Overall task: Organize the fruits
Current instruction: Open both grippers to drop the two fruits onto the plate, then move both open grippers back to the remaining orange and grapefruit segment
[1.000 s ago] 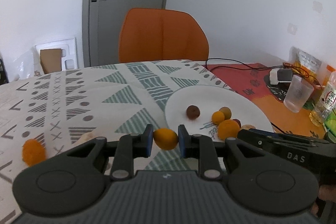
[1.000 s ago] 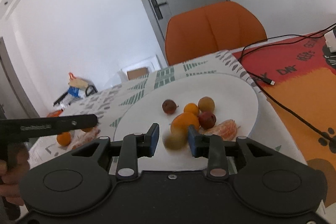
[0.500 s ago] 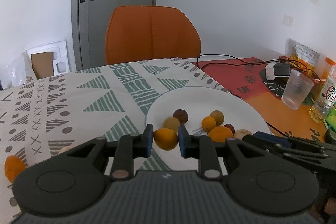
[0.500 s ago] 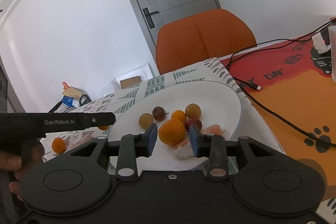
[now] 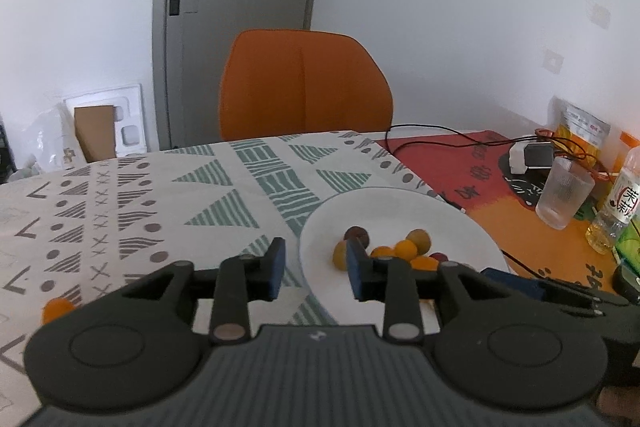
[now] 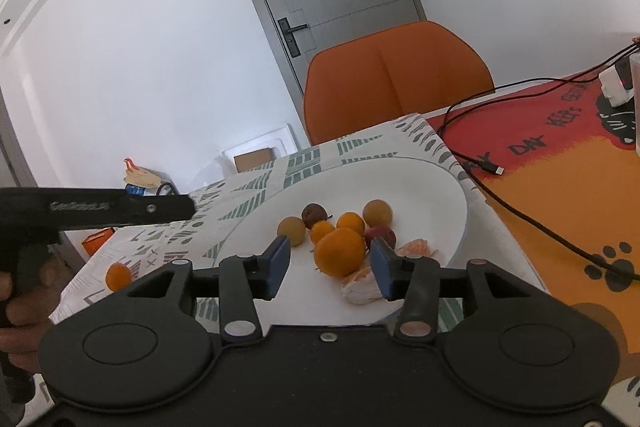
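Left wrist view: I see my left gripper [image 5: 314, 273] spread apart, nothing between its fingers, held over the near-left rim of the white plate [image 5: 460, 215]. The plate sits on the patterned tablecloth [image 5: 160, 195] and carries a cluster of small fruits [image 5: 406, 249]. One small orange fruit [image 5: 57, 308] lies on the cloth, well apart at far left.

Right wrist view: my right gripper [image 6: 325, 269] is spread apart, empty, with the large orange [image 6: 340, 257] on the plate seen between its fingers. Peeled segments [image 6: 362, 285] lie beside the orange.
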Tool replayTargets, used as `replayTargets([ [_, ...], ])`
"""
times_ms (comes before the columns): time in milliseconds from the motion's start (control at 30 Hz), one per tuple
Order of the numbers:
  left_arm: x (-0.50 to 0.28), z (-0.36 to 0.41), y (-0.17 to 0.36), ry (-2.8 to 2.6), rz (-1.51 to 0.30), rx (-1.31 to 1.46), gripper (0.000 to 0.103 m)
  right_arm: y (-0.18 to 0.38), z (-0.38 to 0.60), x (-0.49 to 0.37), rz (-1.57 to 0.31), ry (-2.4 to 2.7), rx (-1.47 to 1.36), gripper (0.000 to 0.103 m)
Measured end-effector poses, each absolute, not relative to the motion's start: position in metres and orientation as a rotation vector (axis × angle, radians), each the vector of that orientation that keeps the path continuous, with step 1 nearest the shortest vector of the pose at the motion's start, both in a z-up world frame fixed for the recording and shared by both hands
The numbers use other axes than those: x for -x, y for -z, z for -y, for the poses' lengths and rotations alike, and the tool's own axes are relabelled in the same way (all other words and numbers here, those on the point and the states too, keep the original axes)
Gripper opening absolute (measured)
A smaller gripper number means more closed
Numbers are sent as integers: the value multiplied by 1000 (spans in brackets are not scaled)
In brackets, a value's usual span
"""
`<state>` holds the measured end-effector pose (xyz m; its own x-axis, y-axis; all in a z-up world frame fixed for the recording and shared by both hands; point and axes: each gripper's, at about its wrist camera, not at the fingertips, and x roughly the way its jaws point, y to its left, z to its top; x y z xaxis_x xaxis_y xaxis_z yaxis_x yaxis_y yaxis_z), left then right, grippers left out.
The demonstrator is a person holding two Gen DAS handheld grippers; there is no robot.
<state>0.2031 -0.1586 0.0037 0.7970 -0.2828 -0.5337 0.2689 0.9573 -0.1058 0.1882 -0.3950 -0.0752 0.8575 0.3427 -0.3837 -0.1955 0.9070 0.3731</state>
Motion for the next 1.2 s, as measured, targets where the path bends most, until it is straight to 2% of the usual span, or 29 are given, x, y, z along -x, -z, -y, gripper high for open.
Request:
replayTargets([
  [33, -201, 155, -5, 289, -575, 24, 39, 74, 394, -188, -462, -285, -329, 48],
  [100, -197, 148, -8, 271, -569, 22, 52, 72, 391, -188, -463, -282, -319, 54],
  [200, -191, 135, -13, 236, -547, 30, 65, 66, 387, -186, -449, -286, -296, 60],
  [500, -184, 98, -22, 140, -504, 69, 85, 50, 370, -183, -438, -299, -264, 69],
  [767, -177, 68, -20, 87, -495, 106, 91, 38, 348, -182, -427, -315, -231, 80],
  [1200, -179, 20, -10, 26, -504, 170, 91, 34, 308, -194, -451, -349, -187, 82],
])
